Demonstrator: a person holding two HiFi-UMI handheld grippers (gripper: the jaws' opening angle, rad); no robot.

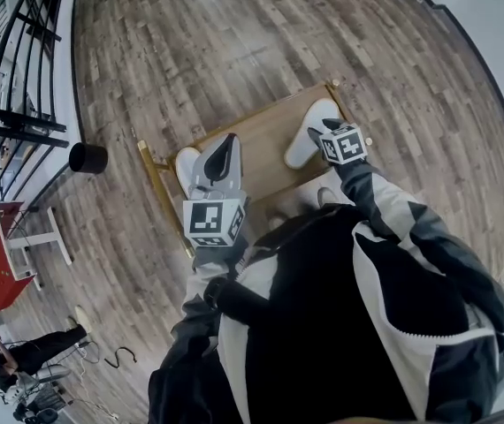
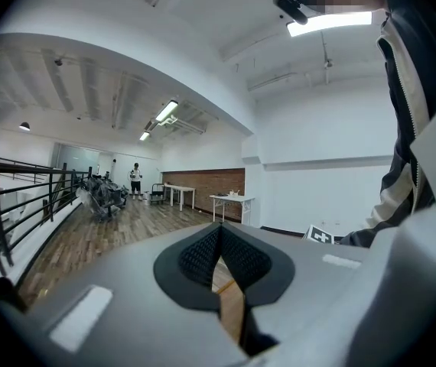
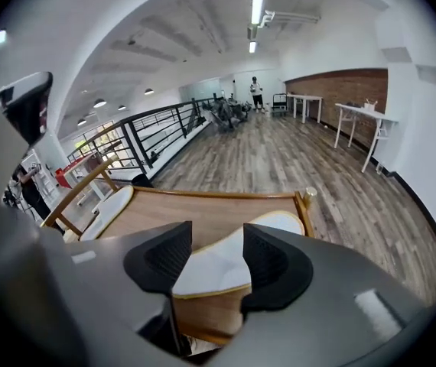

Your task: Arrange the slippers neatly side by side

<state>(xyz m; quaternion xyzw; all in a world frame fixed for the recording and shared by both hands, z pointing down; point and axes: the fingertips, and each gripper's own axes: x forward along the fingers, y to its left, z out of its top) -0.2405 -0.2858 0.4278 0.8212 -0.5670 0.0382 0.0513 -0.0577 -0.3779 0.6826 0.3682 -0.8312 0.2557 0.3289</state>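
Two white slippers with tan rims lie on a low wooden rack (image 1: 265, 140). The left slipper (image 1: 185, 162) is at its left end, the right slipper (image 1: 308, 133) at its right end, and a wide strip of bare board lies between them. My left gripper (image 1: 225, 148) is held level over the rack's left half, shut (image 2: 219, 254) with nothing in it. My right gripper (image 1: 321, 133) tilts down over the right slipper (image 3: 226, 262), open (image 3: 218, 262). The slipper's near end shows in the gap between its jaws, and the pads are not pressing on it. The other slipper (image 3: 107, 212) lies at the far left.
Around the rack (image 3: 203, 212) is wooden floor. A black round bin (image 1: 87, 157) stands to the left, beside a black railing (image 1: 22, 78), with a red table (image 1: 0, 254) beyond. A person (image 1: 31, 356) is at the lower left. White tables (image 3: 356, 117) stand far off by the brick wall.
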